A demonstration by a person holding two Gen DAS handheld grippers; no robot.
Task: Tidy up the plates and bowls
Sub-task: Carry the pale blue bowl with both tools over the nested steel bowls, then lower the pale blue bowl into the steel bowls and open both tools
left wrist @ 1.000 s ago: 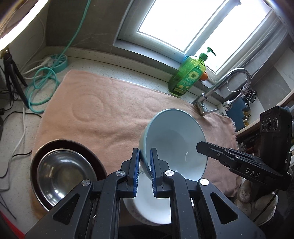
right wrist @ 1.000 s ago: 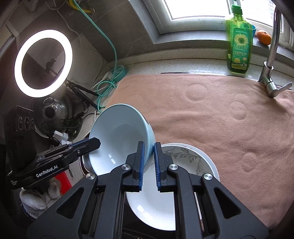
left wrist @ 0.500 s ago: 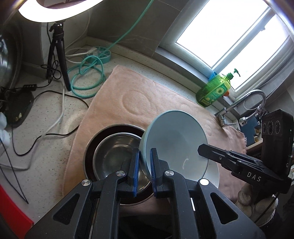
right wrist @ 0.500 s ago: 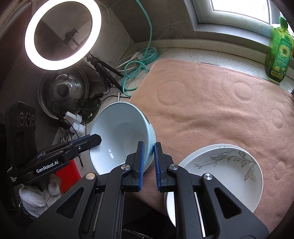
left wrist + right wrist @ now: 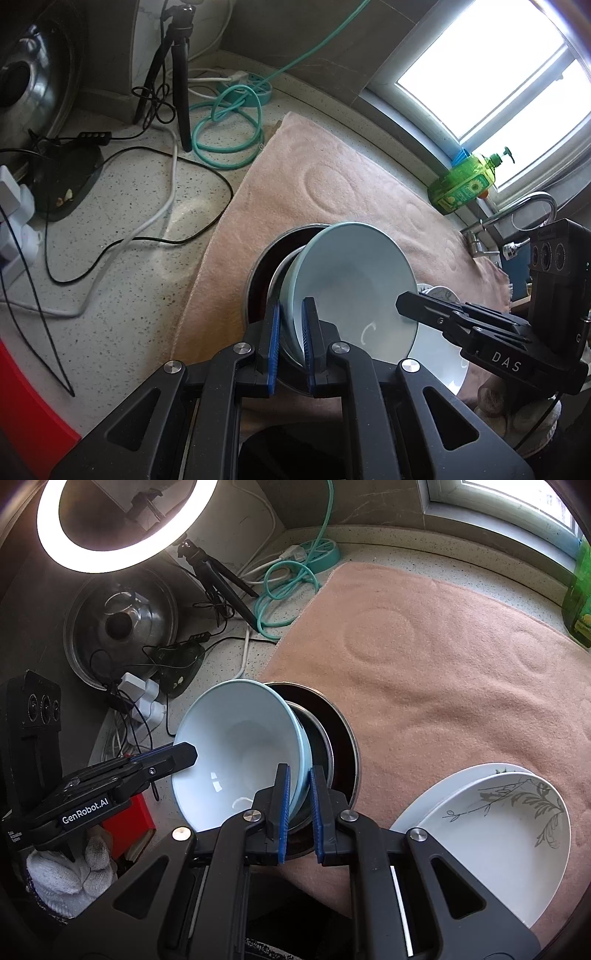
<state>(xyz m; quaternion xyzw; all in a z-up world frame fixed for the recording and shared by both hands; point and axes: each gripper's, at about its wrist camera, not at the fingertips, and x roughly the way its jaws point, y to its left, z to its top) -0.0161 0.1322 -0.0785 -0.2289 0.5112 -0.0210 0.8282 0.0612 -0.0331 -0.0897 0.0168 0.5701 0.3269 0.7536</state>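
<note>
The pale blue bowl point(image 5: 351, 280) is gripped by its rim on opposite sides, pinched between the narrowed jaws of the left gripper point(image 5: 291, 343) and the right gripper point(image 5: 298, 805). It is held tilted directly over the steel bowl point(image 5: 321, 746), with the white plates point(image 5: 495, 834) lying to the right on the pink towel point(image 5: 443, 657).
</note>
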